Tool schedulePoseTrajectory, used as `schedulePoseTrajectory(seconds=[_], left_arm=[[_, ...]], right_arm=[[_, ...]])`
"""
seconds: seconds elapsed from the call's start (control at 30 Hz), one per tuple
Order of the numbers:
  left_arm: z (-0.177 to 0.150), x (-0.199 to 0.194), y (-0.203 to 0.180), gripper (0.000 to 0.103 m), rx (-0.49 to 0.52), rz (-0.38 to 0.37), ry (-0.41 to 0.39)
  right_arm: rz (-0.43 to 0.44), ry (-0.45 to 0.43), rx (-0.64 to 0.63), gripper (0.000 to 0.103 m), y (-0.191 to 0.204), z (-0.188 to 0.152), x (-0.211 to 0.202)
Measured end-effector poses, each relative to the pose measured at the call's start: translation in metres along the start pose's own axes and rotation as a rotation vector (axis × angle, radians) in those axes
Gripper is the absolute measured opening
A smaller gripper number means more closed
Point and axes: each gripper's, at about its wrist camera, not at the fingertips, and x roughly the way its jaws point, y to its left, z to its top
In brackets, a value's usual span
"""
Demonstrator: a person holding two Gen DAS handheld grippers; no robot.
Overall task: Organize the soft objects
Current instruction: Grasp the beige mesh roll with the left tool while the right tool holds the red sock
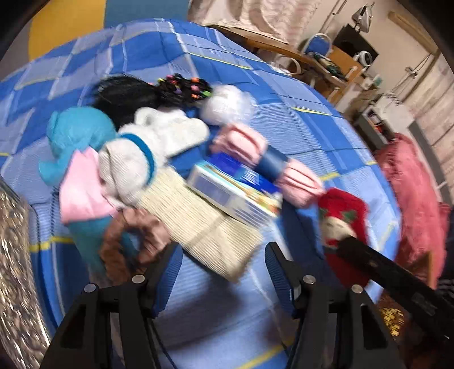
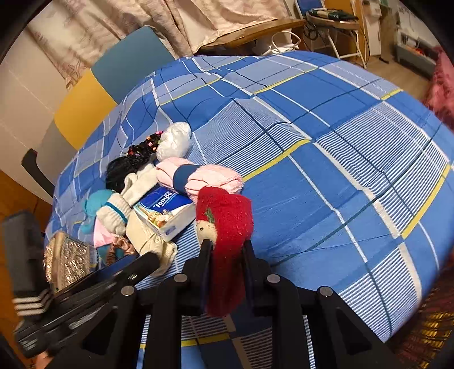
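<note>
A heap of soft things lies on the blue checked bedspread [image 1: 298,125]: a cream knitted cloth [image 1: 195,224], a white-and-blue sock [image 1: 127,167], a turquoise plush [image 1: 76,133], a pink rolled towel with a navy band [image 1: 266,161], a white pompom [image 1: 227,105] and black hair ties [image 1: 181,88]. My left gripper [image 1: 224,272] is open and empty just in front of the cream cloth. My right gripper [image 2: 225,252] is shut on a red Christmas sock [image 2: 227,227], which also shows in the left wrist view [image 1: 343,215], right of the heap.
A Tempo tissue box [image 2: 167,210] lies in the heap. A glittery silver bag [image 2: 66,259] sits at the bed's left edge. A pink fluffy cushion [image 1: 411,193] lies off the bed's right side. A desk and chair [image 2: 332,20] stand beyond the bed.
</note>
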Motion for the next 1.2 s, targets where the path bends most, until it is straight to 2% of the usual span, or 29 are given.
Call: schedulePoseTrajectory(seconds=[0.1,0.17,0.2,0.23,0.3,0.33,0.43,0.53,0.6,0.67,0.7,0.73,0.8,0.87,0.93,1.07,1.13,1.2], left_arm=[[-0.002,0.003,0.005,0.054,0.019,-0.01,-0.018],[-0.009,-0.002,0.008,0.044,0.03,-0.045,-0.026],[-0.011,-0.006,0.008,0.031,0.043,-0.066,-0.029],[-0.015,-0.011,0.008,0.022,0.062,-0.084,-0.034],[-0.023,-0.023,0.003,0.011,0.115,-0.089,-0.041],[-0.03,-0.031,0.002,0.009,0.146,-0.084,-0.044],[-0.043,-0.043,0.005,0.009,0.156,-0.119,-0.026],[-0.055,-0.051,0.013,0.009,0.158,-0.086,-0.016],[-0.057,-0.051,0.021,0.009,0.125,-0.122,-0.002],[-0.052,-0.048,0.022,0.023,0.063,-0.139,0.013],[-0.047,-0.045,0.021,0.044,0.03,-0.135,0.017],[-0.04,-0.039,0.021,0.055,-0.015,-0.127,0.024],[-0.028,-0.026,0.021,0.057,-0.074,-0.097,0.046],[-0.013,-0.011,0.024,0.057,-0.14,-0.1,0.07],[-0.002,0.004,0.026,0.065,-0.172,-0.088,0.11],[0.003,0.01,0.013,0.065,-0.102,-0.054,0.088],[-0.002,0.008,0.009,0.055,-0.061,-0.029,0.069],[-0.009,0.003,0.012,0.048,-0.068,-0.08,0.065]], right_arm=[[0.007,0.005,0.007,0.021,0.0,0.0,0.001],[0.004,0.003,0.008,0.021,0.0,0.0,0.001],[0.002,0.001,0.01,0.021,0.0,0.0,0.0],[0.002,0.0,0.008,0.021,-0.001,0.0,0.0],[-0.001,-0.001,0.01,0.021,-0.001,-0.001,-0.001],[-0.002,0.0,0.008,0.021,-0.001,-0.001,0.0],[-0.006,0.002,0.008,0.021,0.0,-0.002,-0.001],[0.0,0.003,0.009,0.021,0.0,-0.003,-0.001],[0.01,-0.002,0.009,0.021,0.001,-0.002,-0.002],[0.014,-0.011,0.007,0.021,0.002,-0.002,-0.004],[0.013,-0.014,0.006,0.021,0.003,-0.002,-0.005],[0.013,-0.013,0.009,0.021,0.002,-0.002,-0.005],[0.02,-0.008,0.023,0.021,0.0,-0.002,-0.004],[0.019,-0.008,0.031,0.021,-0.002,-0.001,-0.003],[0.025,-0.009,0.04,0.021,-0.003,0.001,-0.003],[0.029,-0.007,0.04,0.021,-0.003,0.001,-0.002],[0.033,-0.002,0.045,0.021,-0.003,0.0,-0.001],[0.033,-0.005,0.048,0.021,-0.004,0.0,-0.002]])
